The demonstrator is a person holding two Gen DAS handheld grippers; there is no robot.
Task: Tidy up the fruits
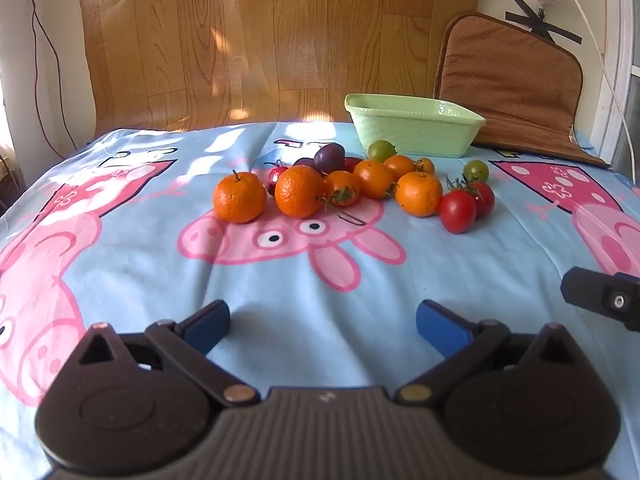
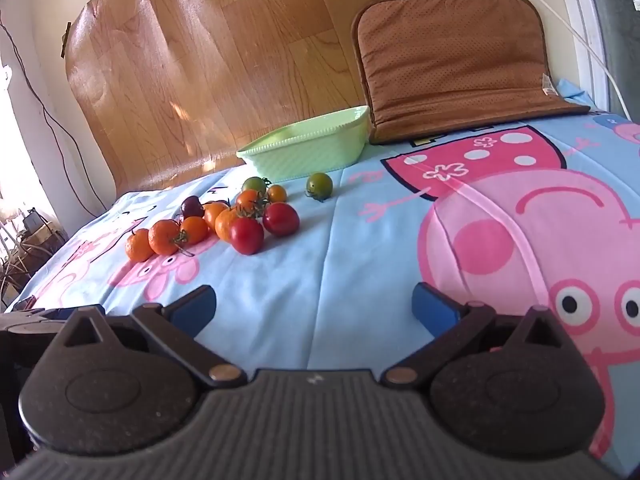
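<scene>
A pile of fruit lies on the cartoon-print blue cloth (image 1: 120, 280): oranges (image 1: 239, 197), red tomatoes (image 1: 457, 211), a dark plum (image 1: 329, 157) and green tomatoes (image 1: 475, 170). Behind it stands an empty pale green dish (image 1: 412, 126). My left gripper (image 1: 323, 326) hovers open well short of the pile, nothing between its blue pads. In the right wrist view the fruit pile (image 2: 216, 222) sits ahead to the left, a lone green tomato (image 2: 319, 185) near the green dish (image 2: 308, 148). My right gripper (image 2: 314, 308) is open and empty over the cloth.
A brown cushion (image 1: 508, 80) leans against the wall at the back right, a wood-pattern sheet (image 1: 260, 40) hangs behind the table. Cables run down both side walls. The right gripper's black tip (image 1: 600, 296) shows at the left view's right edge.
</scene>
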